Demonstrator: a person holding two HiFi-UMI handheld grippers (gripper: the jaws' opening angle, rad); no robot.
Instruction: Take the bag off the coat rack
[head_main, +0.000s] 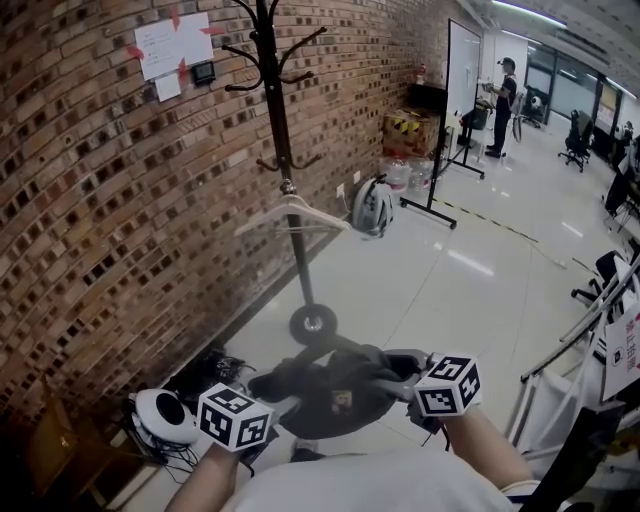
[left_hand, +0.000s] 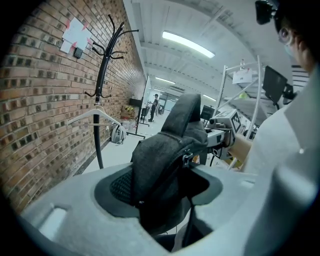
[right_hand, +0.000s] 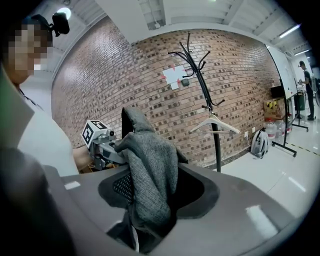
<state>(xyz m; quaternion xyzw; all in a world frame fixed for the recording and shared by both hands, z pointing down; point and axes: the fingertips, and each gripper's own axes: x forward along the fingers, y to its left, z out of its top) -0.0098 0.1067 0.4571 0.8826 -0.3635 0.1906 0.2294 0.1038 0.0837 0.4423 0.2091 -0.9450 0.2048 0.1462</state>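
Note:
A dark grey fabric bag (head_main: 335, 395) hangs low in front of me, off the black coat rack (head_main: 284, 150), which stands further away by the brick wall. My left gripper (head_main: 285, 405) is shut on the bag's left side and my right gripper (head_main: 400, 385) on its right side. In the left gripper view, dark bag fabric (left_hand: 160, 165) fills the gap between the jaws of the left gripper (left_hand: 162, 200). Grey woven fabric (right_hand: 150, 170) is likewise pinched in the right gripper (right_hand: 150, 200) in the right gripper view. A pale clothes hanger (head_main: 292, 215) still hangs on the rack.
The rack's round base (head_main: 313, 323) rests on the glossy floor. A white helmet (head_main: 372, 205) lies by the wall beyond it, and a white rounded object (head_main: 165, 415) with cables at lower left. A whiteboard on wheels (head_main: 460, 70), boxes (head_main: 410, 130) and a distant person (head_main: 503, 105) stand far back. A metal frame (head_main: 570, 340) is at right.

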